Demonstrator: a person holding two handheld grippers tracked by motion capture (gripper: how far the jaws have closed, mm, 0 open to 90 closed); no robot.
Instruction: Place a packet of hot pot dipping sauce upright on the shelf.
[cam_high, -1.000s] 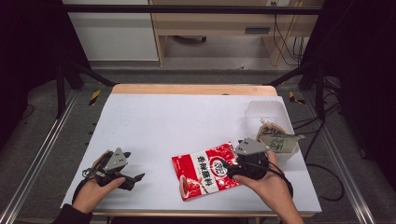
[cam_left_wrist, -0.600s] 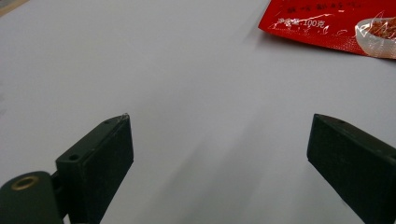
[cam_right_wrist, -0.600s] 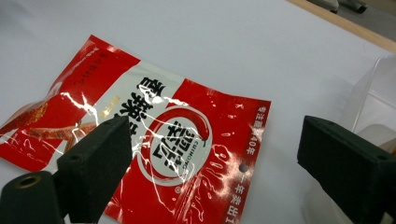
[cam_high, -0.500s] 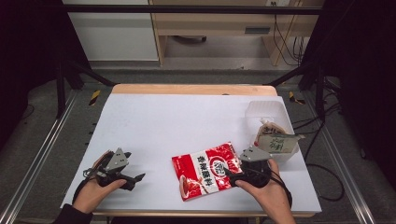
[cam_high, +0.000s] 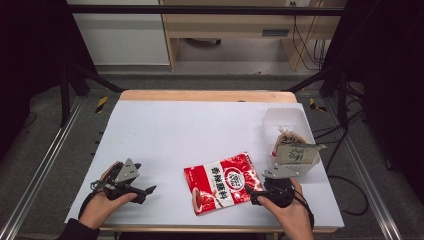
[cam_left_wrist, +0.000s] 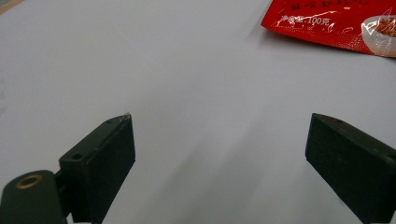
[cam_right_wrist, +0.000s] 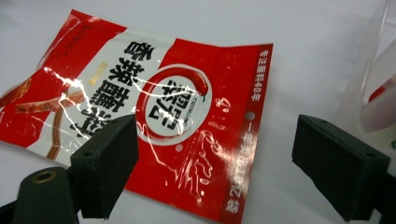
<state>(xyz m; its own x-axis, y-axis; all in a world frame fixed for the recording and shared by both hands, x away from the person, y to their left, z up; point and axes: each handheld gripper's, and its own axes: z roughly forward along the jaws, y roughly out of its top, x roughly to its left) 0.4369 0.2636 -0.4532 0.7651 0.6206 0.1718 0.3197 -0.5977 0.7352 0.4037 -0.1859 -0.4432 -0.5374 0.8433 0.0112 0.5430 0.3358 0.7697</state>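
Observation:
A red and white snack packet lies flat near the table's front edge, seen close up as the packet in the right gripper view. My right gripper hovers at the packet's right end, open, with its jaws spread over the packet's hanging-hole end. My left gripper rests at the front left of the table, open, with bare white table between its jaws. A corner of the packet shows far ahead in the left gripper view.
A clear plastic bin stands at the right of the table, holding a brown pouch and a pale green packet. Its wall rises close to my right gripper. The white table top has free room across its middle and back.
My right gripper has drawn back toward the front edge and slightly right, off the packet's middle to its right end. The left gripper has stayed put.

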